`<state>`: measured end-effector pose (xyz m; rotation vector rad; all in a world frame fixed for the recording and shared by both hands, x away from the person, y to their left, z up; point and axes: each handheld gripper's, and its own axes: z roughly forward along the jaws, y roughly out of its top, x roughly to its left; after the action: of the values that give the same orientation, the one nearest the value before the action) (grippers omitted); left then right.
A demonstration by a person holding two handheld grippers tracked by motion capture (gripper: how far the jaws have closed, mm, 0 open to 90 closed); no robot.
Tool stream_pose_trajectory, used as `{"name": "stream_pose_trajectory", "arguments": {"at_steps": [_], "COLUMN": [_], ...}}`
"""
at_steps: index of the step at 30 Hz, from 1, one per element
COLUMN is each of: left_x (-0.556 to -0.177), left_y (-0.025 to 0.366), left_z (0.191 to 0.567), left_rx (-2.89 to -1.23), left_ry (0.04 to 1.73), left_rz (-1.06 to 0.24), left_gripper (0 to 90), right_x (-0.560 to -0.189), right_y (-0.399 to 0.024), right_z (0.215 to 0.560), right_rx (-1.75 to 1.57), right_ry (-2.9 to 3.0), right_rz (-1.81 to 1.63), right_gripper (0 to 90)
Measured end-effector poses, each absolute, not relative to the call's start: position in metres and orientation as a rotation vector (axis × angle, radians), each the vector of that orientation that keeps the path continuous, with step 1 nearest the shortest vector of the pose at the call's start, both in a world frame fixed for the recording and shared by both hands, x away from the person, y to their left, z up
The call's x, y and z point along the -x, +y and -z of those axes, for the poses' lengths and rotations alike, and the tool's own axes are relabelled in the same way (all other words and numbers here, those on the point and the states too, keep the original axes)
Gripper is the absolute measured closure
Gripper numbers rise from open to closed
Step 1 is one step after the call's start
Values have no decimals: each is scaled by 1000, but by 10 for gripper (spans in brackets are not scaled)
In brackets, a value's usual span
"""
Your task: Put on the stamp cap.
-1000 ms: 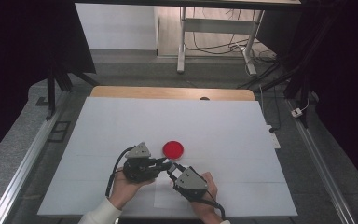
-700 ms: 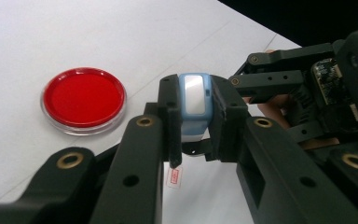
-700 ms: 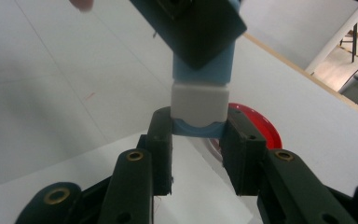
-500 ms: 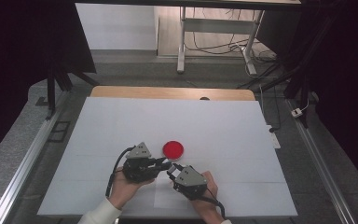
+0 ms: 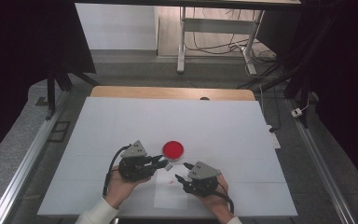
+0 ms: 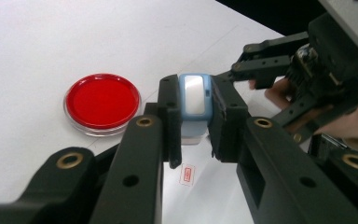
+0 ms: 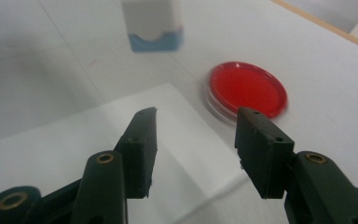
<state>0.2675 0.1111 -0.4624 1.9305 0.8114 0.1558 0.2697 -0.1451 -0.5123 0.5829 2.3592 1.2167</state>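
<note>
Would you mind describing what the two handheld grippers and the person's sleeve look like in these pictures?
Both the left gripper and the right gripper are black, each topped by a grey three-cornered plate. Their jaws are flat black bars with brass-coloured rivets and small holes. A black cable loops from the left gripper's body, and another trails from the right one. A white sleeve covers the person's left forearm.

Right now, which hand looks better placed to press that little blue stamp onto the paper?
Left. The left gripper already clamps the stamp above the paper, beside the red ink pad. The right gripper holds nothing.
</note>
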Motion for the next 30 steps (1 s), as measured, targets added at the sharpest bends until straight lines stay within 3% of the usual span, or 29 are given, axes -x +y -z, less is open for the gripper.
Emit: {"name": "stream_pose_trajectory", "arguments": {"at_steps": [13, 30], "left_x": [-266, -267], "left_y": [116, 124], "left_z": [461, 458], "left_rx": [-1936, -1922], "left_ry": [810, 811], "left_rz": [-187, -216], "left_gripper": [758, 758], "right_x": [-276, -268], "right_y": [-219, -271], "right_z": [503, 506], "right_rx": [-696, -779], "right_ry": [2322, 2276], "right_rz": [-1184, -1140], "right_gripper": [486, 494]}}
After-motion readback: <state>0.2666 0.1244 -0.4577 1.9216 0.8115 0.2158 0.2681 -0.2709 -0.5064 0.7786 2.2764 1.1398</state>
